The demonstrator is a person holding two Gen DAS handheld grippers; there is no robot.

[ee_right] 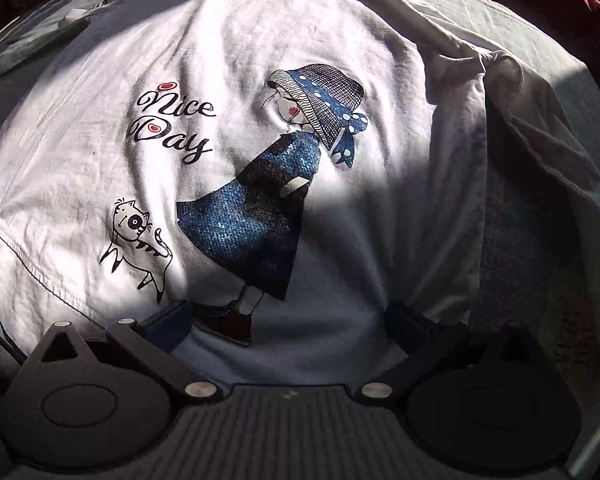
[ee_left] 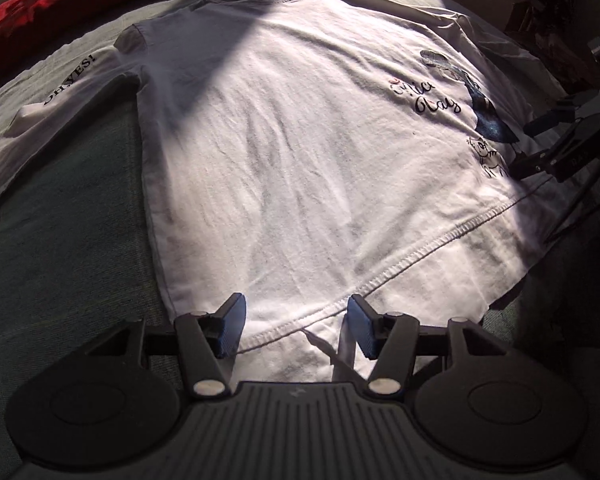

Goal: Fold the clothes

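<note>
Showing the shirt (ee_right: 260, 60) print whole, right claw (ee_right: 288, 320) gapes; left claw (ee_left: 296, 326) released over hem.

I see the shirt (ee_left: 284, 152) lying spread flat on the bed (ee_left: 60, 248), collar far from me, hem nearest. My left gripper (ee_left: 296, 324) hangs over the hem; my right gripper (ee_right: 288, 320) sits to its right.
</note>
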